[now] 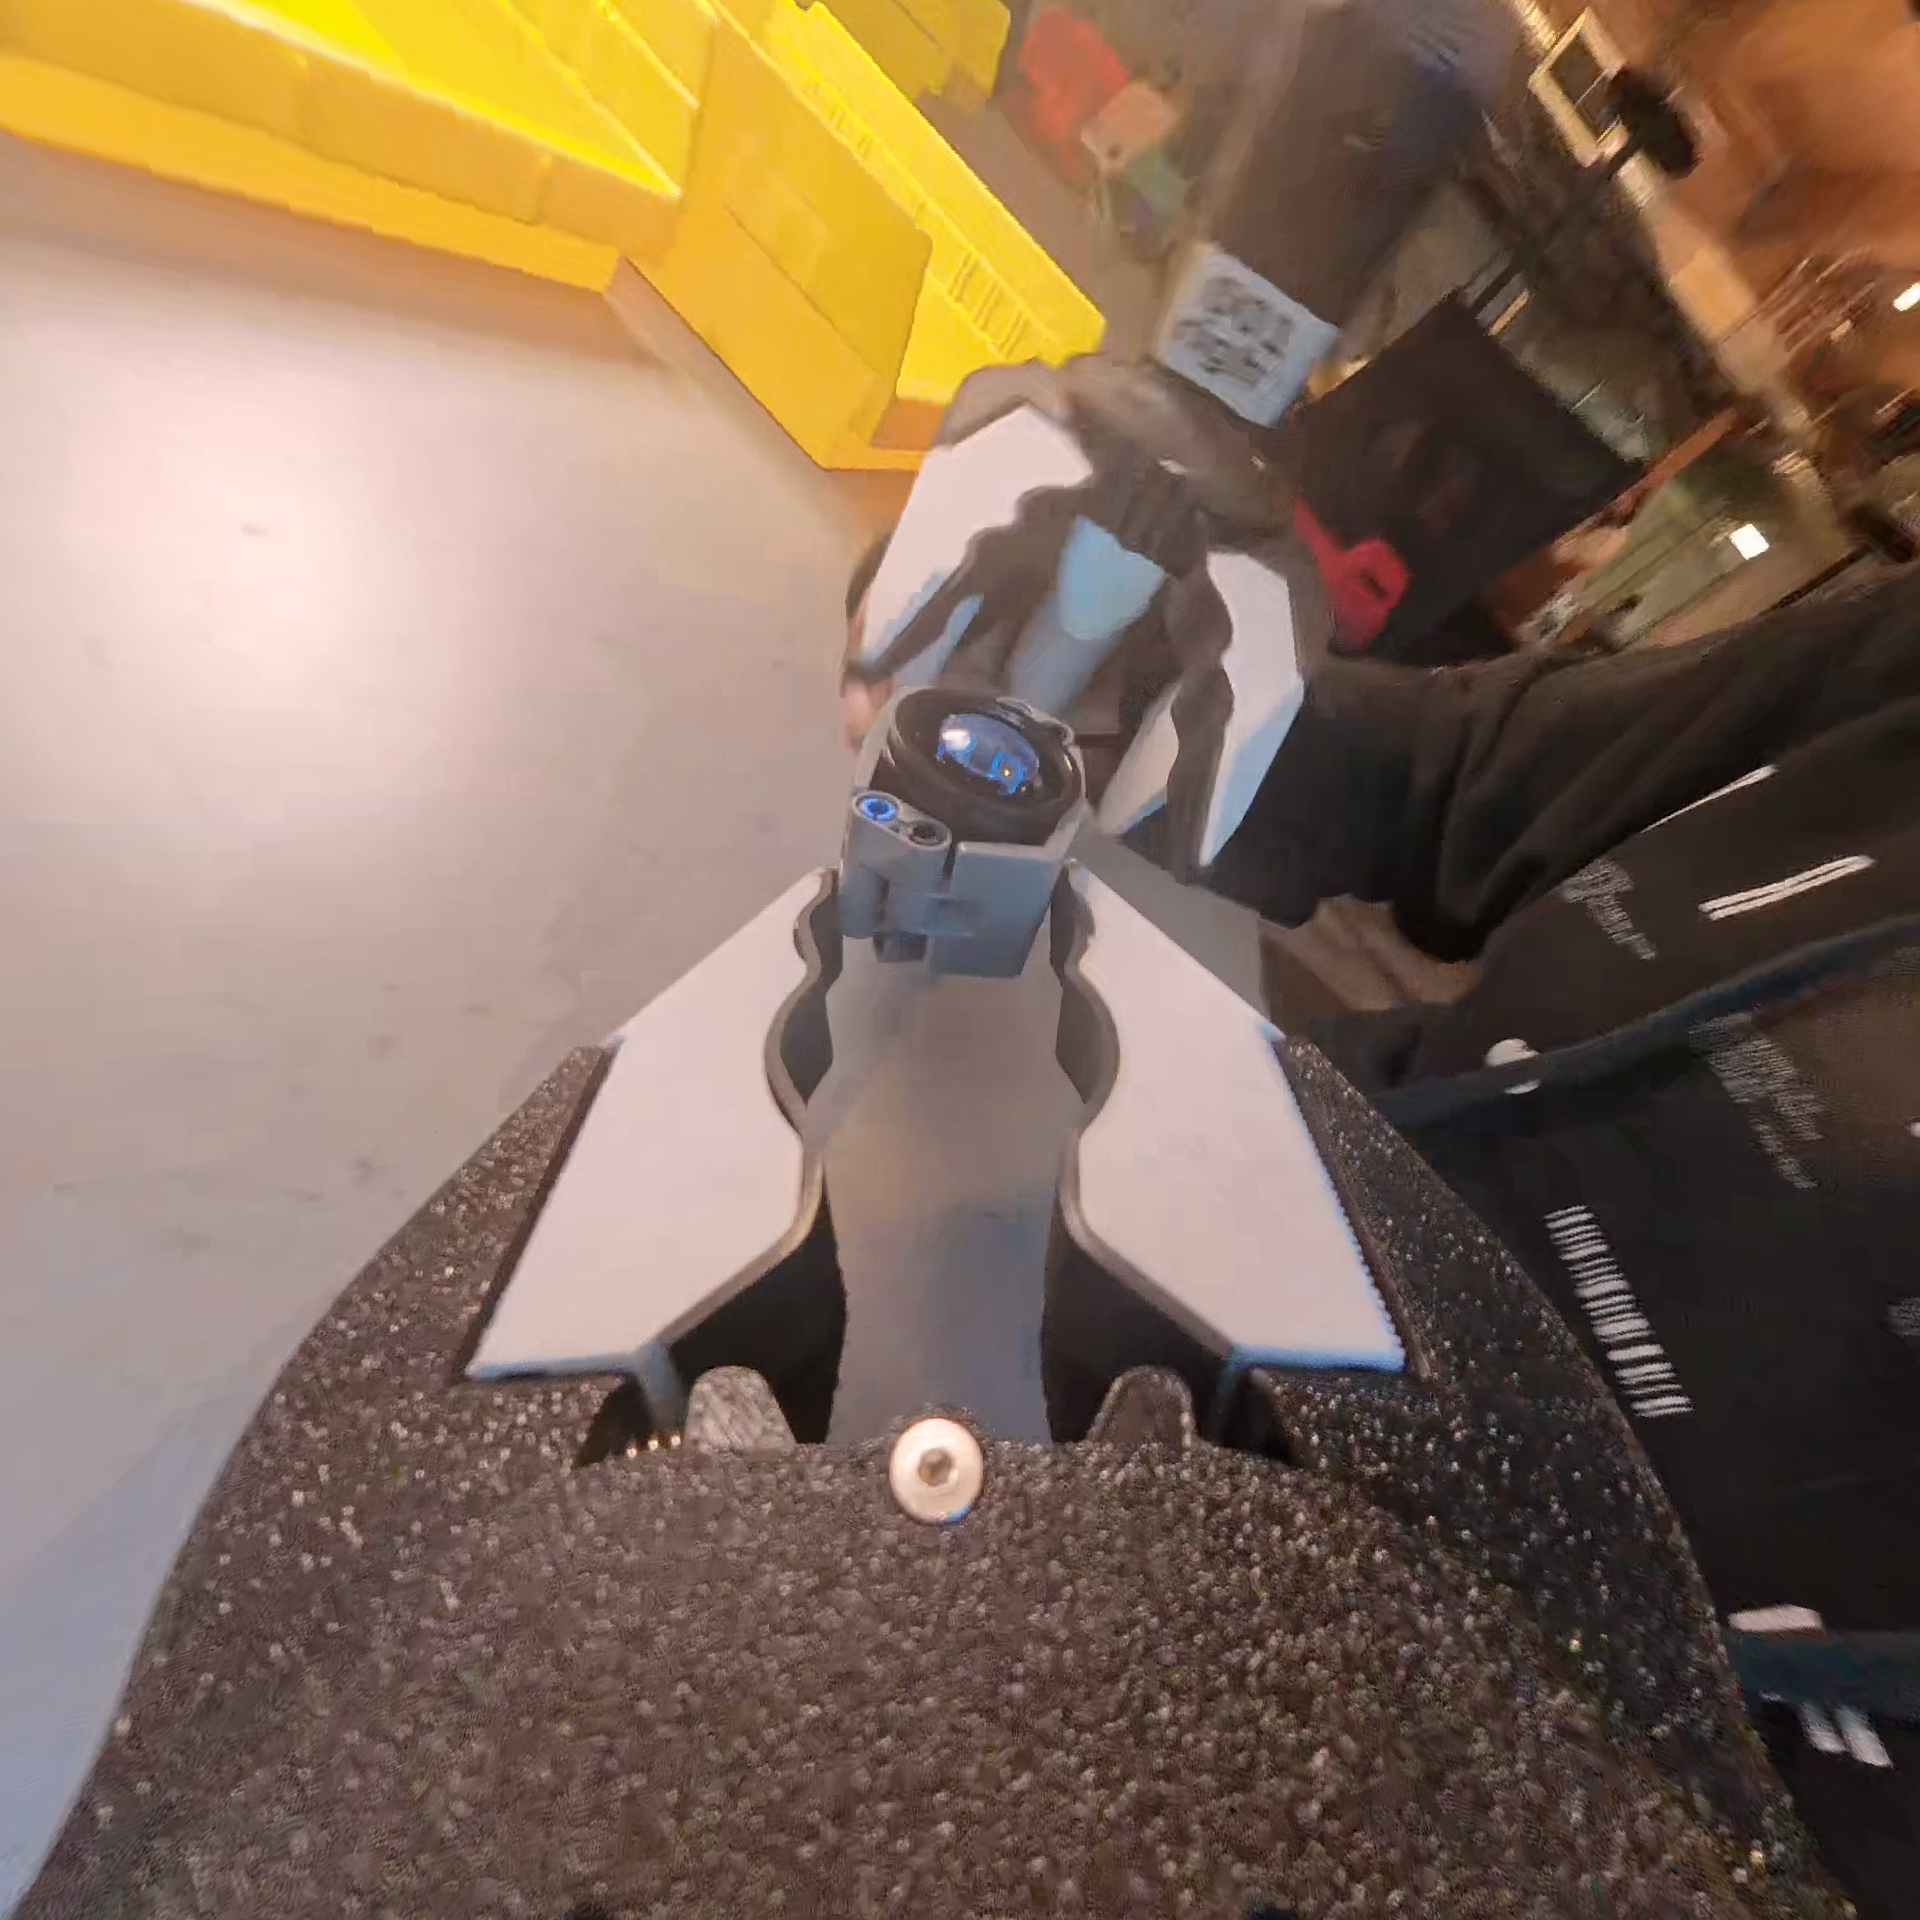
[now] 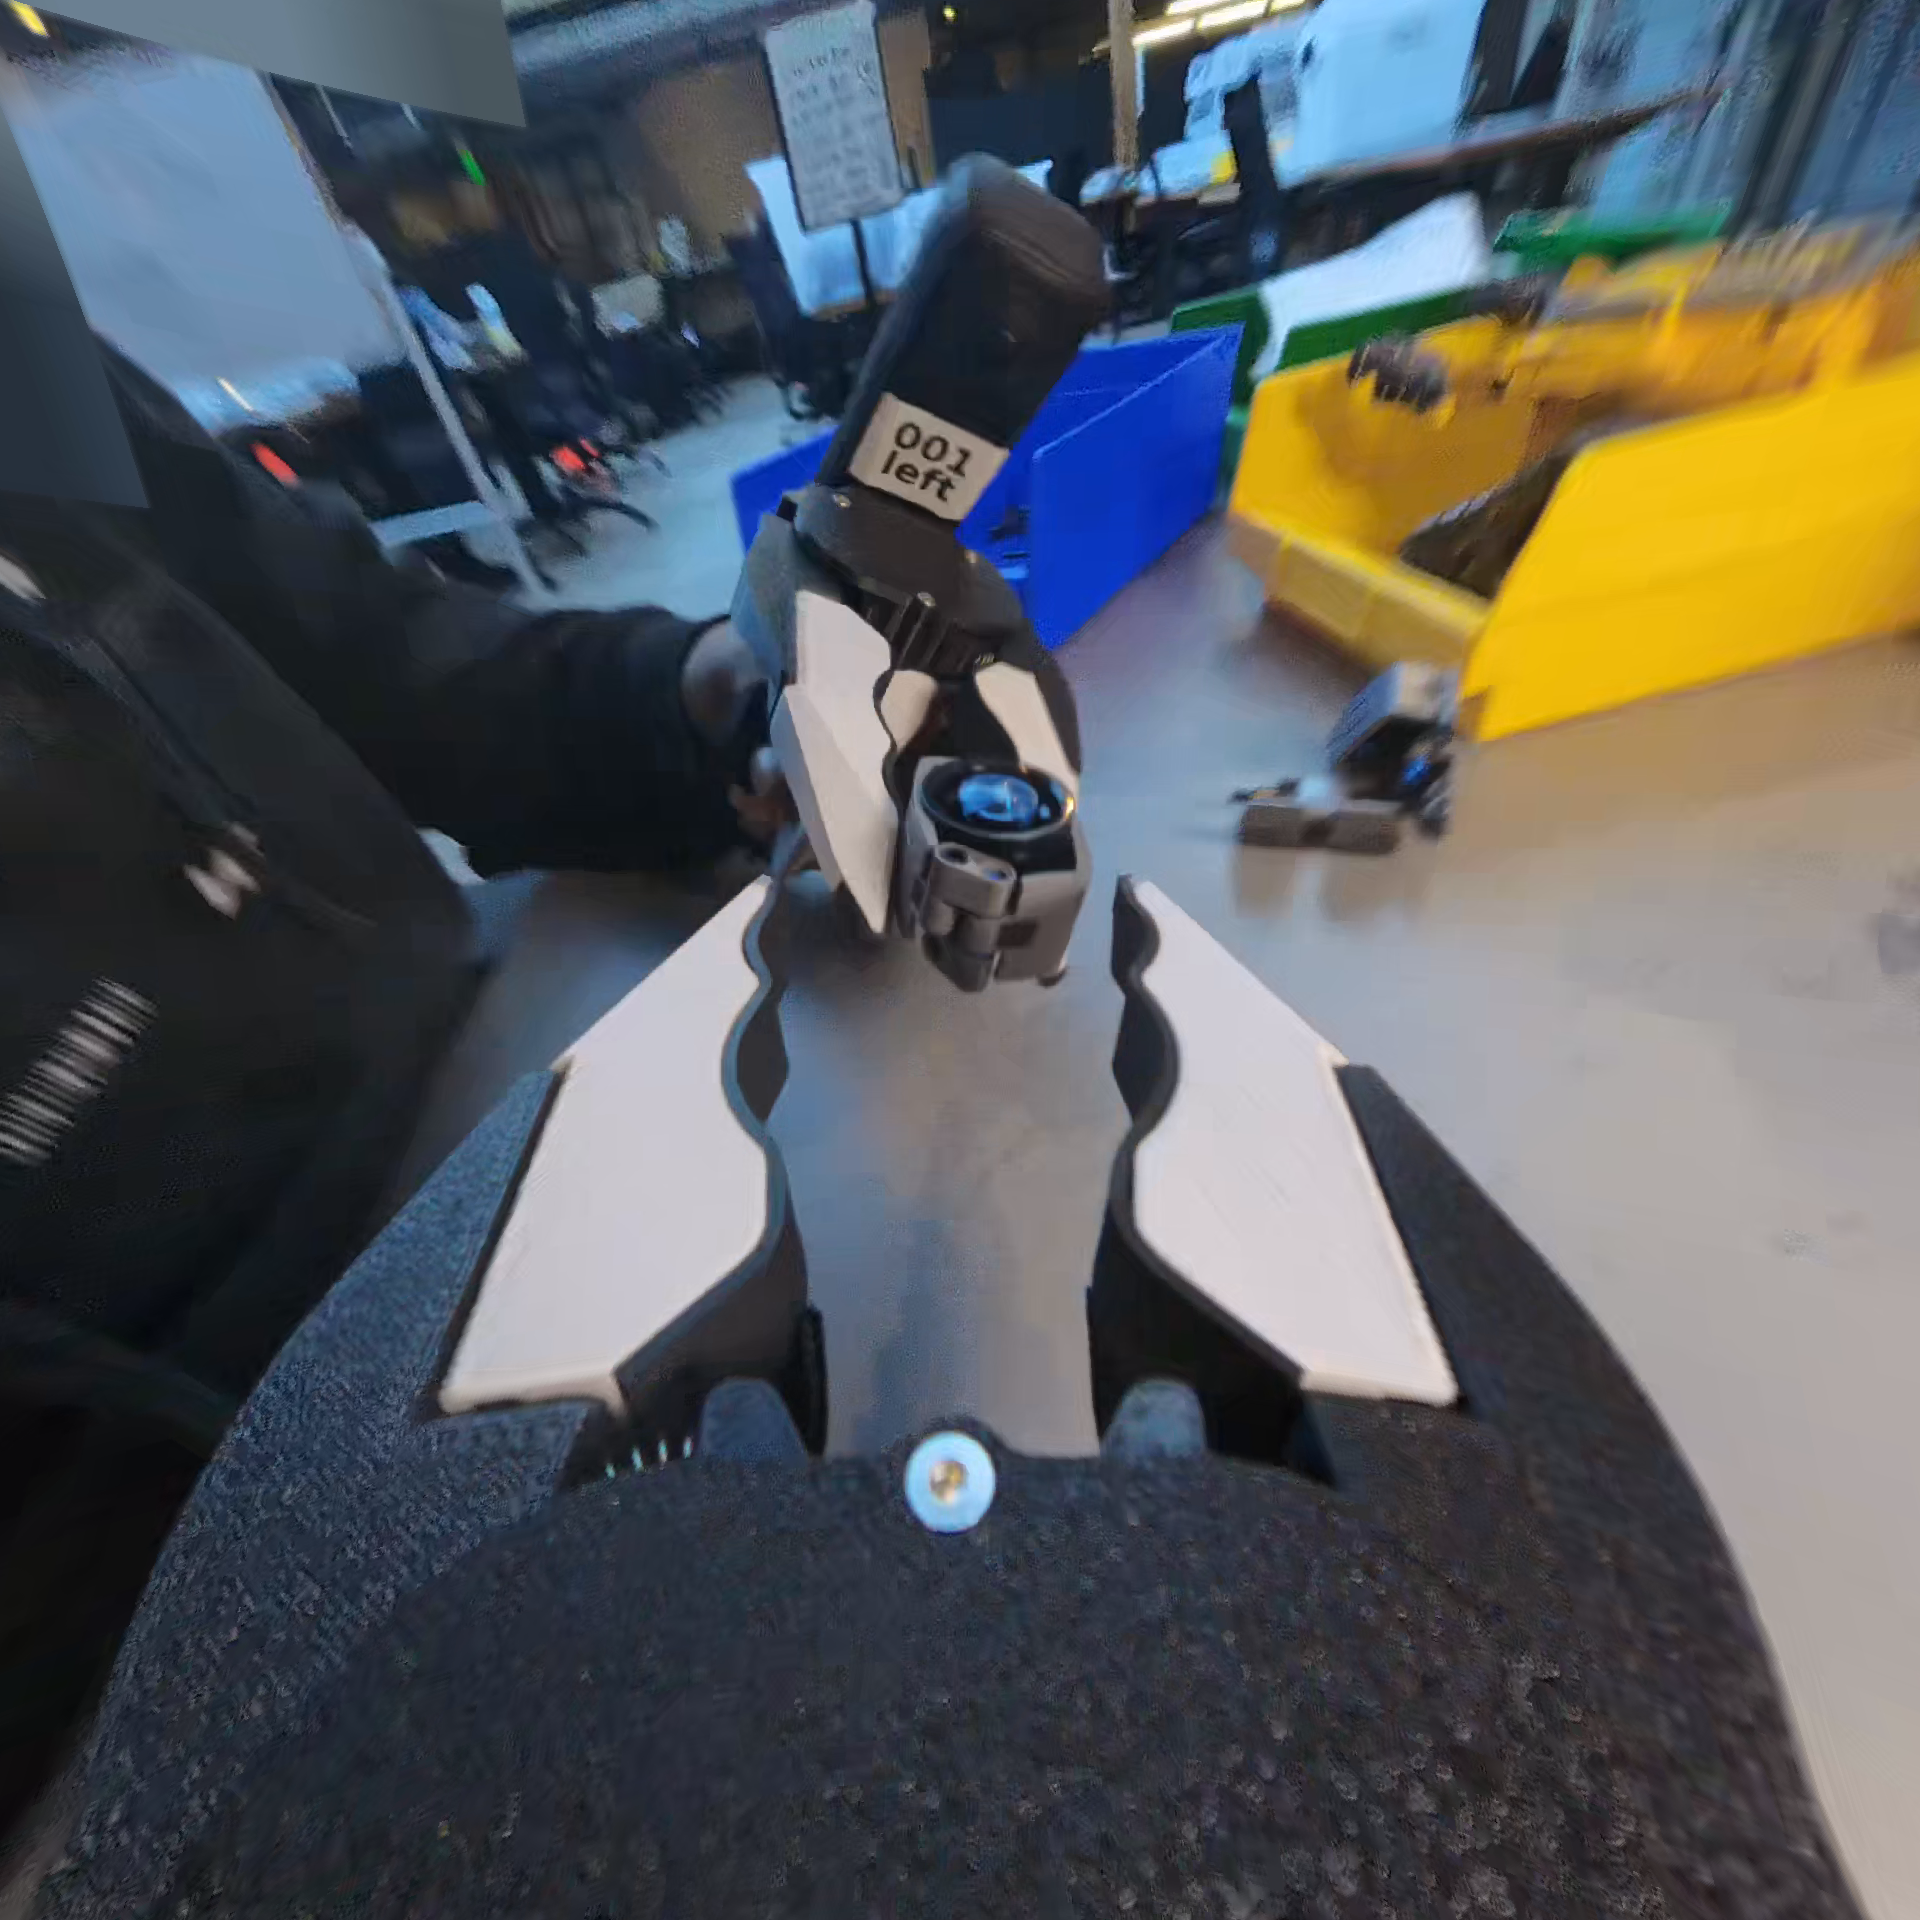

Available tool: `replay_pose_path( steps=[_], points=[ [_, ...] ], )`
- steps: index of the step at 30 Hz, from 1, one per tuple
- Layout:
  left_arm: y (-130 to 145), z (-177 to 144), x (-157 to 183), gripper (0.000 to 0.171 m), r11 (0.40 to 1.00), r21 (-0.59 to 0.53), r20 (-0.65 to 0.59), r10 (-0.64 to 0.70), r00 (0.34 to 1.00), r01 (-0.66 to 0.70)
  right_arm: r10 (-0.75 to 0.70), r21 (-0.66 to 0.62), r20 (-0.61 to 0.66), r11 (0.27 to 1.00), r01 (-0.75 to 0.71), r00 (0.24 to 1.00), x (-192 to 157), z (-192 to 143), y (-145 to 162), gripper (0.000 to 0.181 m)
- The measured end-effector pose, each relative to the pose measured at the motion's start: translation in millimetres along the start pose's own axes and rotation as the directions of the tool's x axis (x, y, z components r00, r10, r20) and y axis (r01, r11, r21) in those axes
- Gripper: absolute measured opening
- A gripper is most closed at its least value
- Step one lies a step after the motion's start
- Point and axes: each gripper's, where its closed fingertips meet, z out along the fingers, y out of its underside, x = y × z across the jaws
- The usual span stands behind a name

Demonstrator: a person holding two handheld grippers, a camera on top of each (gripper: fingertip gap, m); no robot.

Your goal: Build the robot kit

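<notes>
My left gripper (image 1: 943, 902) is shut on a small grey module with a round glass lens (image 1: 961, 821) and holds it at its fingertips above the grey table (image 1: 312, 727). My right gripper (image 2: 948, 902) is open and empty, its jaws wide apart. Its tips are just short of the lens module (image 2: 997, 883). The two grippers face each other closely. The right gripper also shows in the left wrist view (image 1: 1039, 717), open behind the module. The left gripper shows in the right wrist view (image 2: 971, 831), with a black handle bearing a white label (image 2: 925, 462).
Yellow bins (image 1: 810, 260) stand at the table's far side; they also show in the right wrist view (image 2: 1662, 540), beside a blue bin (image 2: 1122, 457). A dark grey device (image 2: 1371, 769) lies on the table near the yellow bin. A person's black sleeve (image 2: 540, 717) reaches in from the left. The dark grey device (image 2: 1371, 769) lies around 15 cm away from my left fingertips.
</notes>
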Motion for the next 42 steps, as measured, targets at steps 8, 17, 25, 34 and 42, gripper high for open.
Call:
replay_pose_path(
  steps=[8, 17, 25, 34, 42],
  points=[
    [8, 10, 11, 0.04, 0.967, -0.022, -0.156, -0.254, 0.954, 0.254, -0.615, -0.237, -0.132, 0.781, 0.577, 0.777, -1, 8, 14, 0.039],
    [-18, -11, 33, 0.056, 0.96, 0.138, -0.063, 0.252, 0.966, -0.242, -0.182, 0.074, 0.029, 0.981, 0.179, 0.983, -20, -7, -16, 0.033],
    [-9, -7, 37, 0.043, 0.896, 0.06, 0.01, 0.44, 0.898, -0.44, 0.058, 0.133, 0.15, 0.988, -0.078, 0.987, -26, -1, -20, 0.032],
    [-7, -8, 36, 0.041, 0.868, 0.059, 0.035, 0.492, 0.87, -0.493, 0.156, 0.136, 0.22, 0.973, -0.188, 0.963, -26, -3, -17, 0.032],
    [0, -9, 20, 0.04, 0.726, -0.087, 0.173, 0.686, 0.707, -0.683, -0.209, 0.045, 0.022, 0.977, 0.208, 0.978, -17, -3, -1, 0.03]
  ],
)
